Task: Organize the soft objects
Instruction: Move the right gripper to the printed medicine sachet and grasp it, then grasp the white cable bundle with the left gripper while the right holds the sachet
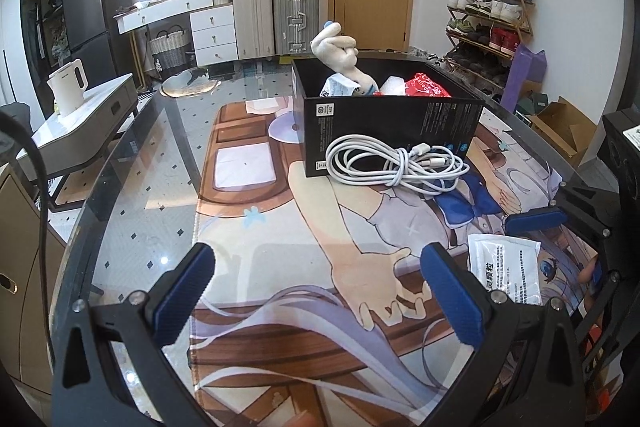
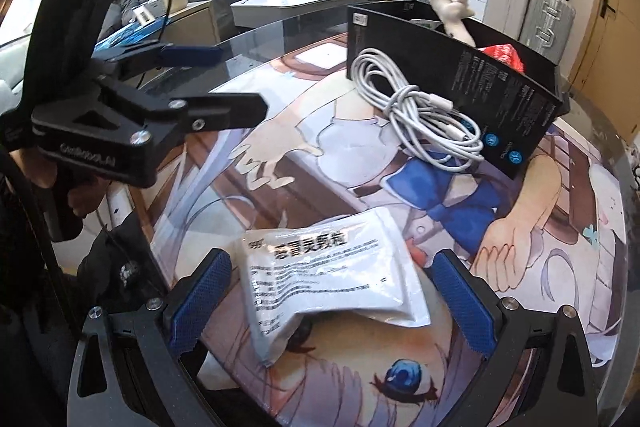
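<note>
Right wrist view, right hand-held gripper (image 2: 330, 301) spread wide around white sachet (image 2: 332, 275), left hand-held gripper (image 1: 316, 287) agape

Brightness: bright, even daylight in both views.
Glare: pale reflections lie on the dark glass tabletop (image 1: 132, 195), strongest at its far edge.
Shadows: soft, short, under the coiled white cable (image 1: 394, 163).
Distortion: strong fisheye bending; black vignette at corners.
Focus: centre sharp; the white printed plastic pouch (image 2: 332, 279) text is slightly soft.
</note>
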The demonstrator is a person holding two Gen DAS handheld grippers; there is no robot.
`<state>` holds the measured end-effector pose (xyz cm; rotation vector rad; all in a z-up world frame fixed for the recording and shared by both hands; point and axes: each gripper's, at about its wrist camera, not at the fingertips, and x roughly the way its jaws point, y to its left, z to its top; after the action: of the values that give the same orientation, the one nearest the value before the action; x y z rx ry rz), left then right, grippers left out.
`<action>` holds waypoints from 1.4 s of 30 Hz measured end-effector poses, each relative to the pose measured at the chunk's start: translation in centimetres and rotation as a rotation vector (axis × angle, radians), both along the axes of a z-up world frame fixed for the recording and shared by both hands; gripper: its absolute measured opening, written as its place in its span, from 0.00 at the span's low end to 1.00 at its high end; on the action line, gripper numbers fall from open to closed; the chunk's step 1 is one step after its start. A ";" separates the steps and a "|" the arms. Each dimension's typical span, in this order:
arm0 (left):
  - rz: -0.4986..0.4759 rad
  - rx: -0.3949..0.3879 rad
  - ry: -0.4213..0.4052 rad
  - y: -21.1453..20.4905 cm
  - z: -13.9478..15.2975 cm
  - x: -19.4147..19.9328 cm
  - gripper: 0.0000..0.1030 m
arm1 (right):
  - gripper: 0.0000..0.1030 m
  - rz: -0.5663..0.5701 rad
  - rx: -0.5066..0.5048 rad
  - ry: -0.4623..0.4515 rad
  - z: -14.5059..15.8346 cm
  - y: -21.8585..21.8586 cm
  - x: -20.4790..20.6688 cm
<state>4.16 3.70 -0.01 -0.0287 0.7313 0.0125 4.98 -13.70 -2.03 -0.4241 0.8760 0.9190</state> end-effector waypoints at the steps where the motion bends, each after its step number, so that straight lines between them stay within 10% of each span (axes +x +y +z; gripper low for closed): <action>1: 0.000 0.000 0.000 0.0 0.0 0.0 1.00 | 0.99 -0.009 0.002 -0.003 0.0 -0.1 0.2; 14: -0.004 -0.001 0.010 -0.2 -0.2 0.7 1.00 | 0.97 -0.083 0.023 -0.028 0.1 -1.4 1.3; 25: 0.002 -0.003 0.007 -0.2 0.0 1.1 1.00 | 0.70 -0.133 0.043 -0.053 0.5 -2.7 1.8; 42: -0.006 -0.006 0.000 -0.2 0.3 2.4 1.00 | 0.68 -0.194 0.138 -0.060 2.1 -4.6 2.4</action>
<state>6.52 3.49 0.31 -0.0320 0.7319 0.0049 7.40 -18.28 0.07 -0.2415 0.7791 0.7787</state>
